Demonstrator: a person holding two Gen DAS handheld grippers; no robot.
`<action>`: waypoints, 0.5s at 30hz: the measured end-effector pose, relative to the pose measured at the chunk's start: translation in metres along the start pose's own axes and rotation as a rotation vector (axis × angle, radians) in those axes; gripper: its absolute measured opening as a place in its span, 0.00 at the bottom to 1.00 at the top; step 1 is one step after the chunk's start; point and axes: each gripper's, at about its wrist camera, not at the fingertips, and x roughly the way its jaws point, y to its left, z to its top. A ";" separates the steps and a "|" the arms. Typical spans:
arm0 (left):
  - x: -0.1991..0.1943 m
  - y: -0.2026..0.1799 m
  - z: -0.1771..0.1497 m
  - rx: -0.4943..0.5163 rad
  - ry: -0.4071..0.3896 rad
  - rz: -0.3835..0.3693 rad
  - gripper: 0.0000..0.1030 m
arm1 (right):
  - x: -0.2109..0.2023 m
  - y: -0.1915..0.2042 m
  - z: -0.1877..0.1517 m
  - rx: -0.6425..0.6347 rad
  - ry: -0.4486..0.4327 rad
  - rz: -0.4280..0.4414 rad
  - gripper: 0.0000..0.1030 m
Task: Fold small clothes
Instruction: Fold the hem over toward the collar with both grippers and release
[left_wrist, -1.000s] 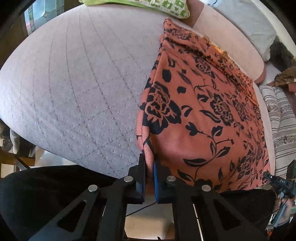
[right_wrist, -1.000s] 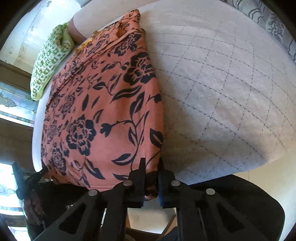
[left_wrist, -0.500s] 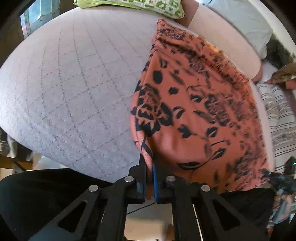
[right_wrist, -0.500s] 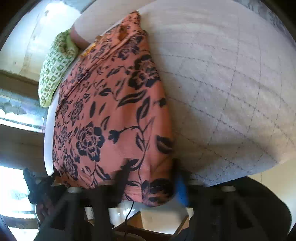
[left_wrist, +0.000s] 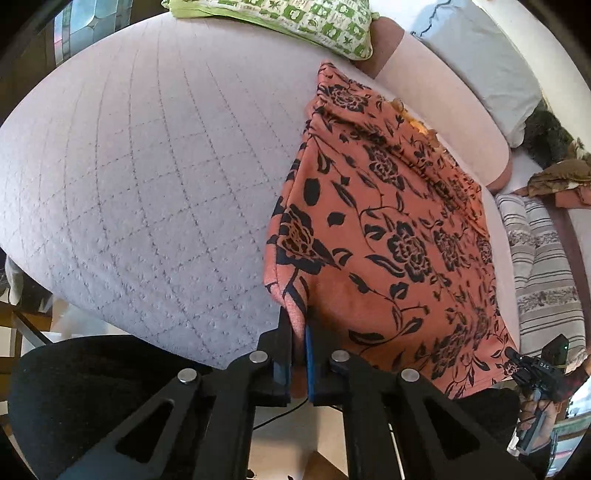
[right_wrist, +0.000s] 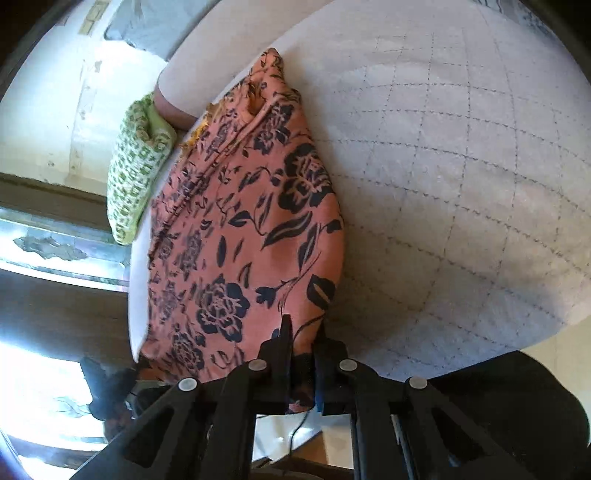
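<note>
So the orange floral garment (left_wrist: 399, 236) has shifted a bit over the last second: in the left wrist view its near left corner sat lower and closer to the bed edge, now it's drawn slightly up and to the right, and the cloth looks tauter between the two grips. In the right wrist view the fabric (right_wrist: 236, 236) went blurry half a second back and is sharp again now, so I'd guess the pull has settled

Left gripper (left_wrist: 298, 332) is pinched nearly closed on the near left corner of the cloth. Right gripper (right_wrist: 303, 332) is likewise clamped on the near right corner, with a bit of hem hanging down between its jaws

Garment lies spread on the quilted lilac bedspread (left_wrist: 140, 177), far end bunched up against the pink bolster (left_wrist: 443, 96), near hem hanging just over the bed edge

Reads to me like both corners are secured and ready to be carried forward for the first fold. Plenty of open quilt on either side; ahead it's tighter, with the bolster and the green patterned pillow (left_wrist: 295, 22) near the far end, and a striped cushion (left_wrist: 543, 266) on the right
</note>
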 end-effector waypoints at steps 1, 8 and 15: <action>-0.004 -0.001 0.001 0.006 -0.010 -0.008 0.05 | -0.003 0.002 0.001 -0.001 -0.008 0.013 0.09; -0.029 -0.019 0.027 0.054 -0.059 -0.048 0.05 | -0.020 0.025 0.020 -0.039 -0.046 0.083 0.09; -0.048 -0.075 0.145 0.156 -0.185 -0.138 0.05 | -0.031 0.075 0.117 -0.115 -0.138 0.223 0.09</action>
